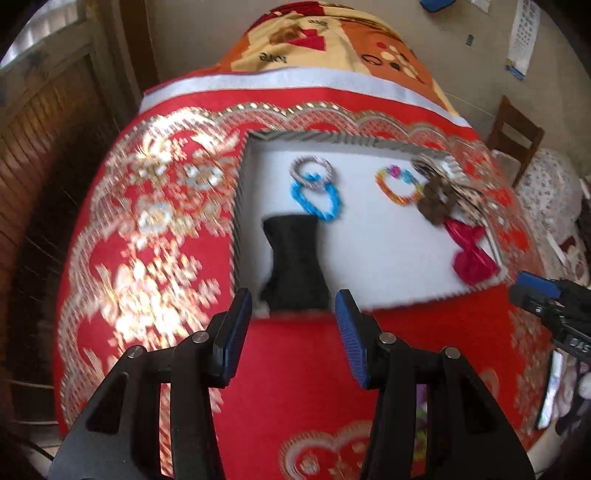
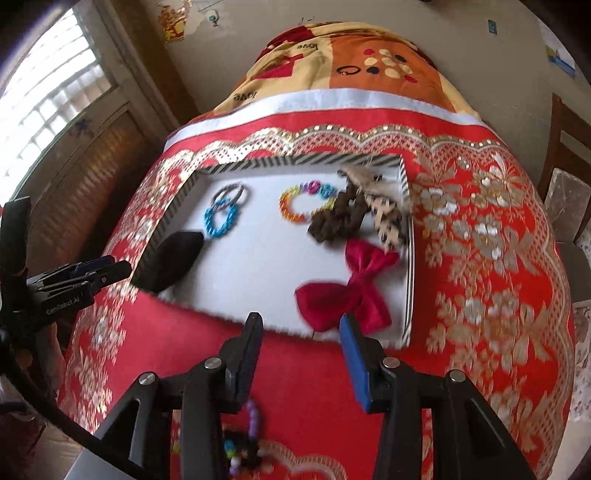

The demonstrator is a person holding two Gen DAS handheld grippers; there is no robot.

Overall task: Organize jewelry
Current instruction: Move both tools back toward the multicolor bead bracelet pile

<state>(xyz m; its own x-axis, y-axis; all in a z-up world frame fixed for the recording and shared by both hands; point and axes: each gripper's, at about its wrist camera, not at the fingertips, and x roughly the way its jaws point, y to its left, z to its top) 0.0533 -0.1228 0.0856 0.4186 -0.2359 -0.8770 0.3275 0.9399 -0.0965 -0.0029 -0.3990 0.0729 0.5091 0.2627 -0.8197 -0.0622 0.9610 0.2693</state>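
Left tongs (image 1: 293, 314) gape empty just before a black bow (image 1: 293, 264) in the white tray (image 1: 369, 254), beside a blue bracelet (image 1: 318, 199). Right tongs (image 2: 301, 336), likewise spread and empty, face a red bow (image 2: 347, 291); beads (image 2: 243, 439) lie on the red bedspread (image 2: 480, 295) beneath.

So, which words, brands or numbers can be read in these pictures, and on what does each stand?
"GenRobot.AI": on the left tool, right wrist view.
"love": upside down on the orange bedspread, and again near its edge.
"DAS": cut-off letters on the right tool, left wrist view.
Wall calendar: too small to read.
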